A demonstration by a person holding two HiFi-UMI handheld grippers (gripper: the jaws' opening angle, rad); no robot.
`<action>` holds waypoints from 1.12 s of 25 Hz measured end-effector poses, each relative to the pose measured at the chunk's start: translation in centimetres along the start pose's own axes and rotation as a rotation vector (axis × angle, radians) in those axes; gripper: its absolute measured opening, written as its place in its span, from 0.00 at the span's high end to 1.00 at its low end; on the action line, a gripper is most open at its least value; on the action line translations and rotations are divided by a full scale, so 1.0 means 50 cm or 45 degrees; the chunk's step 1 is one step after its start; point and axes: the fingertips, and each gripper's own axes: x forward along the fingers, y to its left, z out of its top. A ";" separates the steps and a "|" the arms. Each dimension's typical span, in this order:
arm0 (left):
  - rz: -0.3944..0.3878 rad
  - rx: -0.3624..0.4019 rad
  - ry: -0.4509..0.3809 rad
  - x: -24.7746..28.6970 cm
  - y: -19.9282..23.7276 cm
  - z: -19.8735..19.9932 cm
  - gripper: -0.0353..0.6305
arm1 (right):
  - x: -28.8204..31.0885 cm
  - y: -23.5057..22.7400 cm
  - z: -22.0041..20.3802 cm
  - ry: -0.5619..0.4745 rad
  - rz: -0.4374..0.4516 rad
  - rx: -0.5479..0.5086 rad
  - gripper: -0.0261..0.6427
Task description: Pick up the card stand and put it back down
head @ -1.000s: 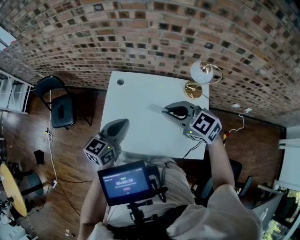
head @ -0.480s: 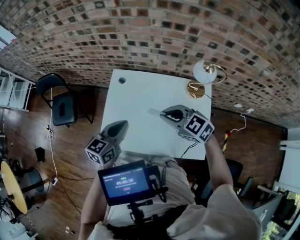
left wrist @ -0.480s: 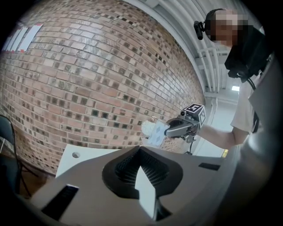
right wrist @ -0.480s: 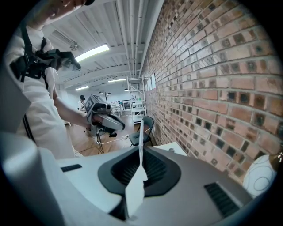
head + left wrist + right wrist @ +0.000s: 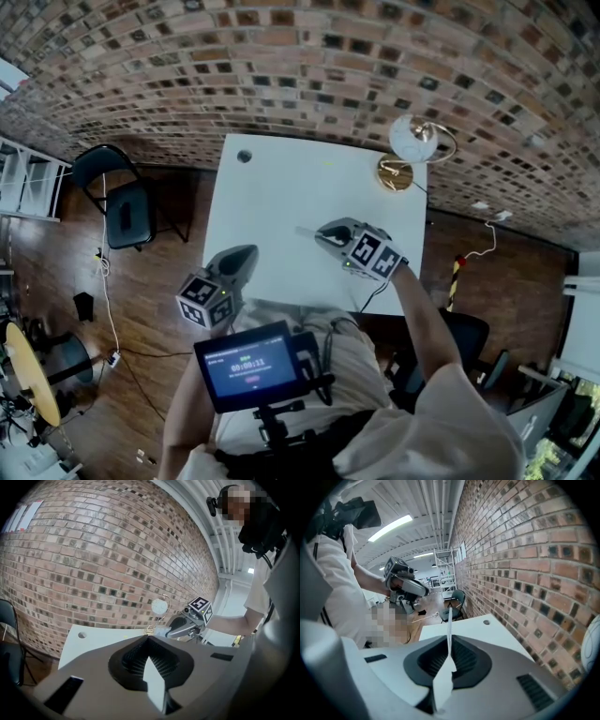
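Observation:
The card stand (image 5: 306, 230) is a thin clear sheet, held out from my right gripper (image 5: 322, 234), whose jaws are shut on it low over the white table (image 5: 272, 187). I cannot tell whether the stand touches the tabletop. In the right gripper view the stand (image 5: 448, 625) rises edge-on from between the closed jaws of my right gripper (image 5: 449, 641). My left gripper (image 5: 247, 252) hangs at the table's near left edge with its jaws together and nothing in them. From the left gripper view, past my left gripper (image 5: 149, 639), the card stand (image 5: 161, 631) shows in the right gripper (image 5: 169, 633).
A lamp with a round white shade (image 5: 413, 140) and gold base (image 5: 396, 174) stands at the table's far right corner. A small round hole (image 5: 244, 157) sits at the far left corner. A black chair (image 5: 122, 202) stands left of the table. A brick wall runs behind.
My right gripper has sunk toward the table with the card stand still in its jaws. My left gripper has dropped a little at the table's near edge.

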 end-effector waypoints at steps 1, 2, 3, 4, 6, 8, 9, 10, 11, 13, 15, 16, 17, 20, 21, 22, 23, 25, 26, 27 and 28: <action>-0.001 -0.009 0.008 0.001 0.001 -0.005 0.95 | 0.011 -0.001 -0.015 0.013 0.001 0.008 0.92; -0.004 -0.018 0.018 0.002 0.002 -0.010 0.95 | 0.021 -0.001 -0.030 0.026 0.000 0.014 0.92; -0.008 -0.025 0.026 0.003 0.002 -0.013 0.95 | 0.031 -0.002 -0.044 0.041 -0.002 0.018 0.92; -0.013 -0.029 0.033 0.005 0.001 -0.016 0.95 | 0.040 -0.003 -0.057 0.055 -0.004 0.022 0.92; -0.024 -0.030 0.041 0.009 -0.001 -0.019 0.95 | 0.056 -0.006 -0.082 0.081 -0.010 0.028 0.92; -0.031 -0.040 0.061 0.015 -0.001 -0.029 0.95 | 0.072 -0.010 -0.108 0.101 -0.017 0.035 0.92; -0.031 -0.045 0.074 0.017 0.000 -0.035 0.95 | 0.079 -0.013 -0.120 0.109 -0.021 0.039 0.92; -0.031 -0.047 0.086 0.020 0.000 -0.040 0.95 | 0.086 -0.015 -0.132 0.116 -0.024 0.045 0.92; -0.034 -0.049 0.095 0.023 0.000 -0.044 0.95 | 0.094 -0.017 -0.143 0.121 -0.025 0.052 0.92; -0.041 -0.047 0.106 0.028 -0.001 -0.051 0.95 | 0.108 -0.021 -0.162 0.133 -0.023 0.059 0.92; -0.047 -0.044 0.115 0.033 -0.002 -0.054 0.95 | 0.123 -0.022 -0.180 0.153 -0.020 0.054 0.92; -0.048 -0.045 0.118 0.035 -0.002 -0.054 0.95 | 0.129 -0.022 -0.187 0.161 -0.017 0.051 0.92; -0.047 -0.046 0.122 0.037 -0.002 -0.055 0.95 | 0.135 -0.021 -0.194 0.166 -0.013 0.050 0.92; -0.046 -0.057 0.130 0.043 0.001 -0.061 0.95 | 0.152 -0.022 -0.210 0.172 -0.003 0.058 0.92; -0.048 -0.062 0.136 0.045 0.001 -0.063 0.95 | 0.157 -0.023 -0.215 0.174 -0.001 0.062 0.92; -0.051 -0.066 0.144 0.046 0.001 -0.067 0.95 | 0.162 -0.024 -0.221 0.176 0.000 0.064 0.92; -0.052 -0.068 0.151 0.047 0.002 -0.071 0.95 | 0.167 -0.026 -0.226 0.179 0.001 0.067 0.92; -0.056 -0.072 0.156 0.048 0.003 -0.077 0.95 | 0.176 -0.027 -0.238 0.189 0.003 0.079 0.92; -0.058 -0.075 0.157 0.049 0.003 -0.079 0.95 | 0.180 -0.029 -0.244 0.195 0.003 0.087 0.92; -0.059 -0.079 0.158 0.049 0.003 -0.081 0.95 | 0.184 -0.030 -0.251 0.201 0.003 0.094 0.92; -0.059 -0.083 0.161 0.049 0.004 -0.084 0.95 | 0.188 -0.031 -0.258 0.206 0.003 0.100 0.92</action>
